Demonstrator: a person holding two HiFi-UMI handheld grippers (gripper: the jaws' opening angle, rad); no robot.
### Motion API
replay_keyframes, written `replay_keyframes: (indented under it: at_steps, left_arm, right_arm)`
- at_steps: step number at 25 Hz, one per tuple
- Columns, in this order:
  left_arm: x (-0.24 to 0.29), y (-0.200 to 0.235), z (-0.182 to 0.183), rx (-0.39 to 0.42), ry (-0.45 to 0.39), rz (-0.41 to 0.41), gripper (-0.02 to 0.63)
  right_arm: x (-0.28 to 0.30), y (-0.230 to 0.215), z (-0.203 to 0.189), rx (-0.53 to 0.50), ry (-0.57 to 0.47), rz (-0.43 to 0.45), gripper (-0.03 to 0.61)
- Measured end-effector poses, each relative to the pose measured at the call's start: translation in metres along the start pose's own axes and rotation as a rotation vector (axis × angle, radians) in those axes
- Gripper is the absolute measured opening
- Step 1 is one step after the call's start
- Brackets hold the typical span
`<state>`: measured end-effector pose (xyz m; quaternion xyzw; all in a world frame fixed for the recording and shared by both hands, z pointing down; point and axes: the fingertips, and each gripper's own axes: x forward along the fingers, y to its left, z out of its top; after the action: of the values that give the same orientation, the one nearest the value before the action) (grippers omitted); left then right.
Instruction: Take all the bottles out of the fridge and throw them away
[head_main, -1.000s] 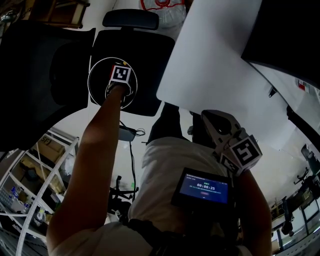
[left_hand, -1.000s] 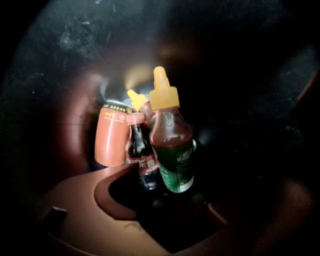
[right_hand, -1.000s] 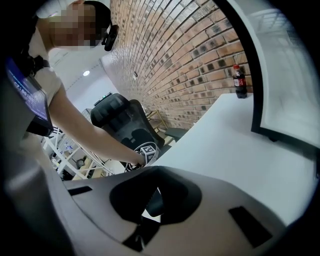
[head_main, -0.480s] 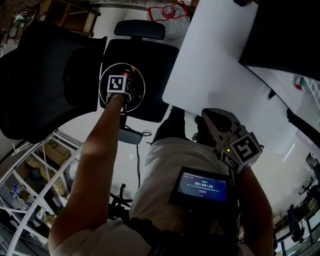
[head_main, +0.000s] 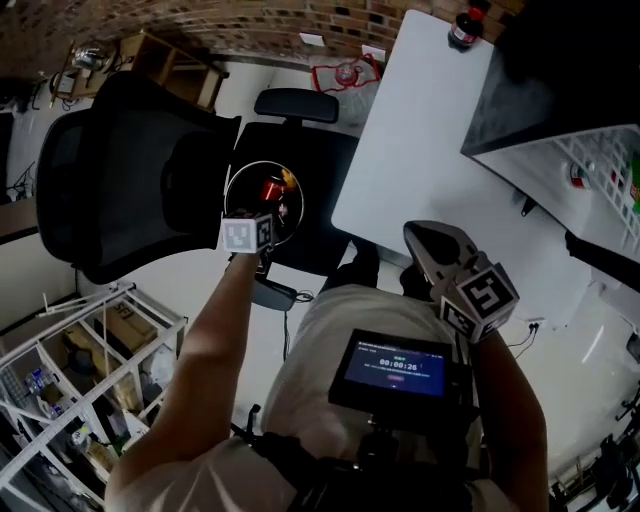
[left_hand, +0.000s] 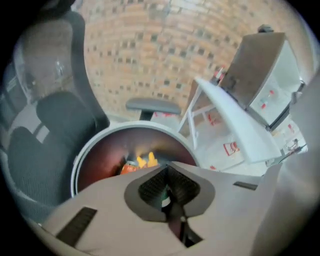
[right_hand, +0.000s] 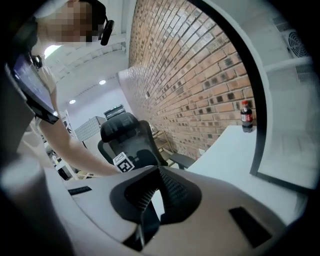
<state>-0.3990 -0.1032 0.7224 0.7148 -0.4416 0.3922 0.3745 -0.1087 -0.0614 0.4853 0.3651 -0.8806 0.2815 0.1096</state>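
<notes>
A round white-rimmed bin (head_main: 236, 185) stands beside a black chair, with a red bottle (head_main: 272, 190) and yellow caps (head_main: 288, 180) lying inside. My left gripper (head_main: 255, 222) hovers over the bin's near rim, its jaws shut with nothing between them. The left gripper view looks over its closed jaws (left_hand: 167, 172) into the bin (left_hand: 80, 160), onto the orange-red bottle (left_hand: 130, 167). My right gripper (head_main: 415, 232) is held near my chest, shut and empty, as its own view shows (right_hand: 159, 172). A cola bottle (head_main: 463, 28) stands on the white table (head_main: 420, 130).
The fridge (head_main: 545, 85) stands open at the right, with wire shelves (head_main: 600, 165) holding small items. Black office chairs (head_main: 120, 170) crowd the bin. White shelving (head_main: 80, 380) is at the lower left. A red-printed bag (head_main: 345, 75) lies by the brick wall.
My left gripper has drawn back from the bin's middle to its near rim, so the red bottle now lies uncovered inside. The head view has swung up toward the wall.
</notes>
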Motion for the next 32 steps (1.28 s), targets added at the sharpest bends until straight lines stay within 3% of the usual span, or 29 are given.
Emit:
replay_keyframes:
  at_steps: [4, 6, 11, 18, 23, 32]
  left_arm:
    - [-0.03, -0.034, 0.03, 0.039, -0.154, -0.025, 0.009]
    - [-0.045, -0.066, 0.046, 0.075, -0.223, -0.077, 0.011]
    - [-0.066, -0.138, 0.069, 0.187, -0.321, -0.181, 0.011]
    - [-0.09, -0.214, 0.109, 0.345, -0.387, -0.28, 0.011]
    - [-0.109, -0.268, 0.137, 0.396, -0.439, -0.364, 0.012]
    - [-0.131, -0.434, 0.156, 0.594, -0.48, -0.633, 0.005]
  right_arm:
    - [-0.013, -0.004, 0.011, -0.028, -0.026, 0.004, 0.002]
    - [-0.019, -0.006, 0.015, -0.038, -0.037, 0.007, 0.002]
    - [-0.022, -0.007, 0.029, -0.063, -0.08, 0.016, 0.002]
    - [-0.052, -0.023, 0.045, -0.029, -0.158, -0.01, 0.002]
    - [-0.089, -0.042, 0.049, 0.003, -0.223, -0.076, 0.002]
    - [-0.179, -0.081, 0.032, 0.033, -0.297, -0.238, 0.002]
